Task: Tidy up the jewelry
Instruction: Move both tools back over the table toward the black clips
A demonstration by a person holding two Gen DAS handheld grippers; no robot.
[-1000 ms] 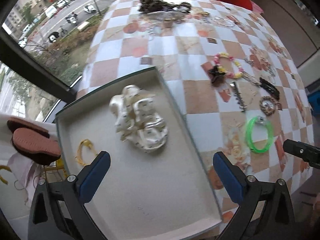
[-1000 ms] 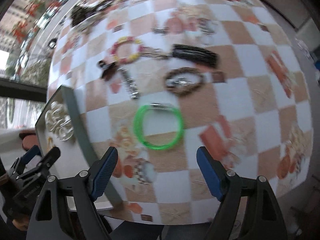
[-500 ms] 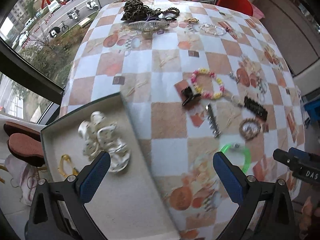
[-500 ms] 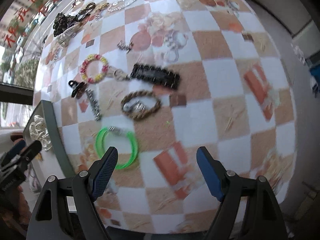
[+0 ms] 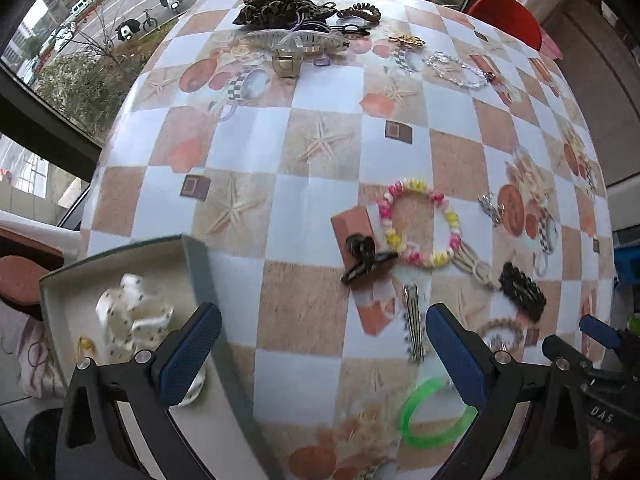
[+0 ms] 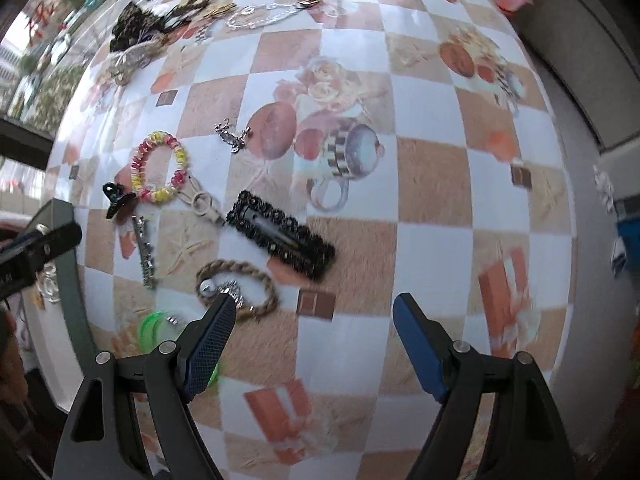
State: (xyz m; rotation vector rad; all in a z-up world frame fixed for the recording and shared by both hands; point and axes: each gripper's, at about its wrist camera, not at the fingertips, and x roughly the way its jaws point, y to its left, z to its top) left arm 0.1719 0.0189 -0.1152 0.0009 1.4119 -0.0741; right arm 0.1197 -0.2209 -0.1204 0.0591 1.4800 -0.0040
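My left gripper (image 5: 320, 336) hangs open over the checked tablecloth, nothing between its pads, just right of the grey tray (image 5: 196, 264). In the tray lie a white spotted scrunchie (image 5: 128, 316) and a small yellow piece (image 5: 84, 346). Ahead lie a pink-and-yellow bead bracelet (image 5: 420, 224), a black claw clip (image 5: 360, 258), a silver hair clip (image 5: 412, 328) and a green bangle (image 5: 432, 412). My right gripper (image 6: 308, 320) is open and empty above the cloth. Near its left pad sit a rope bracelet (image 6: 240, 284), the black lace clip (image 6: 280, 234) and the green bangle (image 6: 152, 326).
A heap of dark scrunchies, a clear claw clip (image 5: 296, 40) and a crystal chain (image 5: 456, 68) lie along the far side of the table by the window. A red chair (image 5: 504, 20) stands beyond. The table edge falls away at the right and near sides.
Both grippers slid right across the table. The tray shifted toward the left edge of the left wrist view. In the right wrist view the green bangle passed behind the left pad. Neither gripper's opening changed.
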